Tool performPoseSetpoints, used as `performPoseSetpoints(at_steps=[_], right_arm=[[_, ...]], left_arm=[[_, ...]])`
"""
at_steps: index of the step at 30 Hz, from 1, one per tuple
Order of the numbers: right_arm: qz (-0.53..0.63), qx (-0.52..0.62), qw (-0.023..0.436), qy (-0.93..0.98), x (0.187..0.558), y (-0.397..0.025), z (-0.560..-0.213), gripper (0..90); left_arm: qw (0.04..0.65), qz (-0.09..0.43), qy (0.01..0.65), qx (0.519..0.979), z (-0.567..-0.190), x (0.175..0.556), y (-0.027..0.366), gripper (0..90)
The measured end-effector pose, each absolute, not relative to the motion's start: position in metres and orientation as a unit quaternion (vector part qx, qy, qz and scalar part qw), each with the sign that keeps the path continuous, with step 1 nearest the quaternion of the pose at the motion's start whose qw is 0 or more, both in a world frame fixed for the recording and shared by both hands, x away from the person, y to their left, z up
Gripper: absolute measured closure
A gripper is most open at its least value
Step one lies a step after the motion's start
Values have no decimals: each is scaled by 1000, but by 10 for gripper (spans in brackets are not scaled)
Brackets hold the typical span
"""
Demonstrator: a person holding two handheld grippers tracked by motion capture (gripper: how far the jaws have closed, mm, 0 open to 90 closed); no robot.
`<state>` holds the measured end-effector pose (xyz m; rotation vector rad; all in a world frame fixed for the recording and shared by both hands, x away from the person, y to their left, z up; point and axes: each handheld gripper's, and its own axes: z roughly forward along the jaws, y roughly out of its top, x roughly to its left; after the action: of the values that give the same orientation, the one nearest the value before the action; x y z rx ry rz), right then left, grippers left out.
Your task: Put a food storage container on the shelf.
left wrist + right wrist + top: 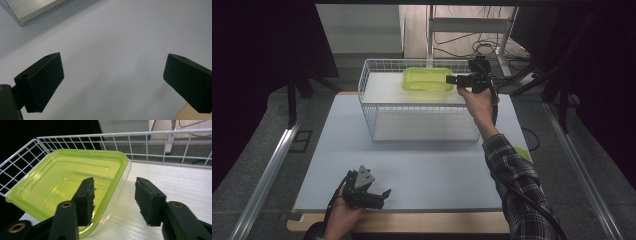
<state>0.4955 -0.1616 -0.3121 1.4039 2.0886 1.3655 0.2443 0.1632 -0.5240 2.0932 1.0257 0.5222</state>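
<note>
A translucent lime-green plastic container, open and upright, sits on the wire rack's top shelf, far right.

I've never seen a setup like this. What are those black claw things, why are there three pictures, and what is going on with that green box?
No robot here: a person holds a two-jaw tool, called a gripper, in each hand. The high view looks down on the table from above. The other two pictures come from small cameras riding on the grippers, looking along their black jaws.

On the table stands a white wire rack with a shelf on top. On that shelf sits a green see-through plastic container.

The right gripper is open at the container's near wall: one jaw is inside it, the other outside, so the rim lies between them, not yet pinched.

The left gripper is open too, holding nothing, low over the bare table near the person.
</note>
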Motion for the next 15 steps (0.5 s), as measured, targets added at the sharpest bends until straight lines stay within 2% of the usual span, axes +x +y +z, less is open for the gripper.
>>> performPoseSetpoints(at_steps=[5, 15], right_arm=[[483, 467, 130, 729, 489, -167, -308, 394], [482, 421, 148, 754, 464, -172, -309, 314]], left_arm=[[380, 198, 400, 810, -523, 244, 165, 30], [400, 197, 397, 802, -522, 243, 166, 29]])
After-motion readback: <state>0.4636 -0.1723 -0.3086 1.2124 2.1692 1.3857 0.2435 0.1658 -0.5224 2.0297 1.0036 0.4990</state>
